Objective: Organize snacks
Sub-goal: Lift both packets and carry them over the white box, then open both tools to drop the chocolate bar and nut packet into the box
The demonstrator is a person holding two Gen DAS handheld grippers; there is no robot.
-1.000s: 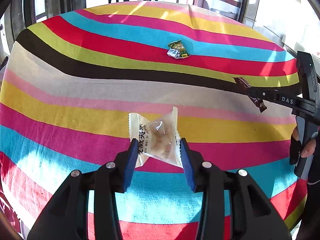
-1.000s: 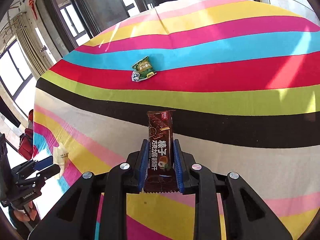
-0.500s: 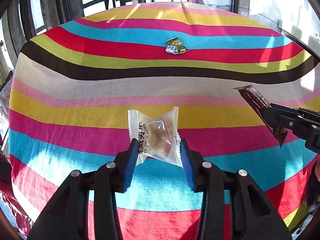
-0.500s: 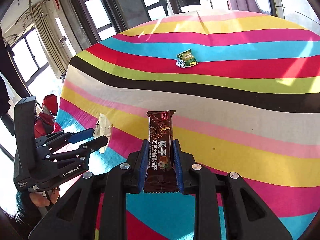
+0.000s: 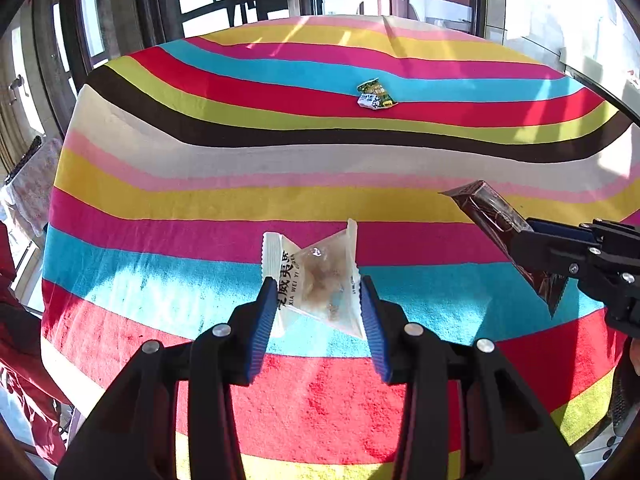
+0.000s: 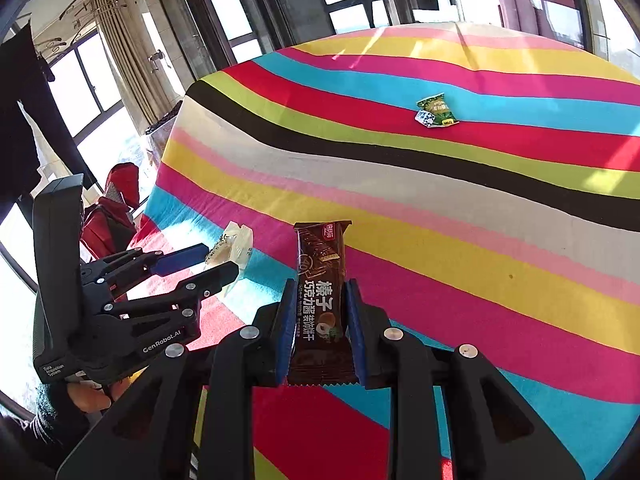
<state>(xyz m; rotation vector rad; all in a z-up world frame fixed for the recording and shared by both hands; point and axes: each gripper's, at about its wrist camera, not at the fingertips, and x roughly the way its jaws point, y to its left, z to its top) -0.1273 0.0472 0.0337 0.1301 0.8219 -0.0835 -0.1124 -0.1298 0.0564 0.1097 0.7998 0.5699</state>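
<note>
Striped cloth (image 5: 304, 152), L gripper (image 5: 318, 300) clamps pouch (image 5: 316, 280), R gripper (image 6: 318, 312) clamps bar (image 6: 322, 280)

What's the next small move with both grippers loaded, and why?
Probably carry both toward the green snack packet lying alone on the striped cloth. The left gripper holds a clear white packet, the right gripper a brown chocolate bar; no container is in view.

— Where do your two views sit?
— My left wrist camera looks forward and down past the left gripper (image 5: 318, 304) across the striped table (image 5: 240, 168) toward its far edge; my right one does likewise past the right gripper (image 6: 318, 312).
— Overlap?
— Both share the green packet (image 5: 375, 94) near the far edge, and each sees the other gripper.
</note>
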